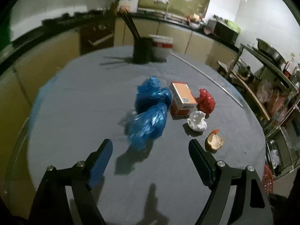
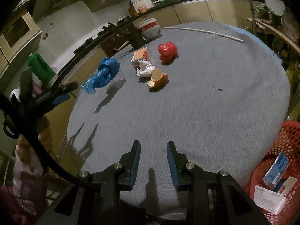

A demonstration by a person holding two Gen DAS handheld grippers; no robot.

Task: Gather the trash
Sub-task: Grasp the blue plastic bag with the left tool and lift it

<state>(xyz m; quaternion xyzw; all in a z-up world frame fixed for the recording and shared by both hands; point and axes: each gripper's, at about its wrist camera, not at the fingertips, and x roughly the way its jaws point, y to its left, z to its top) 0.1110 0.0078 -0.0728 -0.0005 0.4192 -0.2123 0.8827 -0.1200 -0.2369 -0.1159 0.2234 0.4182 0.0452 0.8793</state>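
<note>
A: The left hand-held gripper gapes empty, short of the blue bag; the right hand-held gripper is shut, empty.

B: Beside that bag, box, red bag, tissue and peel remain on the desk; the basket holds some boxes.

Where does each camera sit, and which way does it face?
Left wrist: on the left hand-held gripper, jaws open, looking down at the knotted blue plastic bag close ahead.
Right wrist: on the right hand-held gripper, nothing between its jaws, looking across the grey round table; the left hand-held gripper shows at left.
Shared: blue bag, orange cardboard box.
</note>
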